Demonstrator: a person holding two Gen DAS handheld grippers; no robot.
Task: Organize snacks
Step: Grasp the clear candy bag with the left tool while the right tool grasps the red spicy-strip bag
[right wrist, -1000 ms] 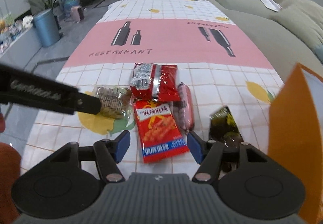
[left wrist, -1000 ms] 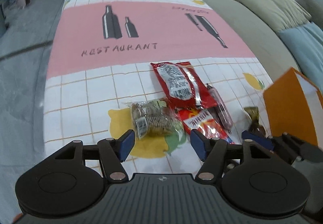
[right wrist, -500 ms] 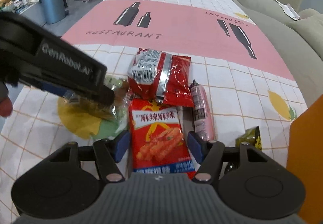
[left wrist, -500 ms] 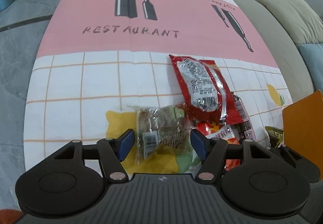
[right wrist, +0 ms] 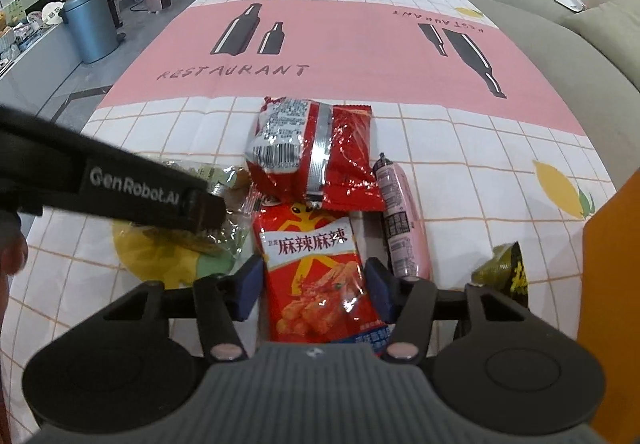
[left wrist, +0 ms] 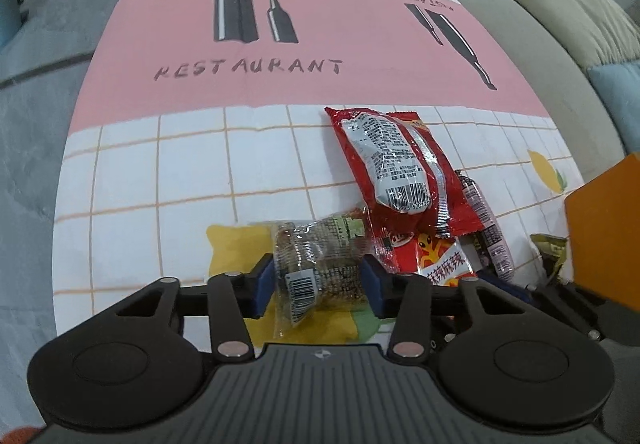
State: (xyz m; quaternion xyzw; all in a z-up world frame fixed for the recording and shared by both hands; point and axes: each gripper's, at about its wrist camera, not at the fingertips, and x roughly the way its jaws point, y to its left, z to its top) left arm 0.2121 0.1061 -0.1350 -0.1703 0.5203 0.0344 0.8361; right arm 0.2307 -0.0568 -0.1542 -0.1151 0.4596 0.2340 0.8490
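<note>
A clear packet of brown crackers (left wrist: 320,264) lies on the tablecloth between the fingers of my left gripper (left wrist: 318,282), whose blue pads touch both its sides. My right gripper (right wrist: 314,288) straddles a red spicy snack packet (right wrist: 316,268), pads at its edges. A red and silver packet (left wrist: 396,164) (right wrist: 312,152) lies just beyond. A pink sausage (right wrist: 402,220) lies right of the red packet. A dark green packet (right wrist: 506,276) lies by an orange box (right wrist: 612,284).
The snacks lie on a pink and white checked cloth (left wrist: 280,56) printed RESTAURANT. A grey sofa (right wrist: 560,56) runs along the right edge. The floor on the left holds a blue bin (right wrist: 90,24) and a plant.
Both grippers moved forward and down onto the snacks. The left jaws narrowed around the cracker packet and the right jaws around the red spicy packet.
</note>
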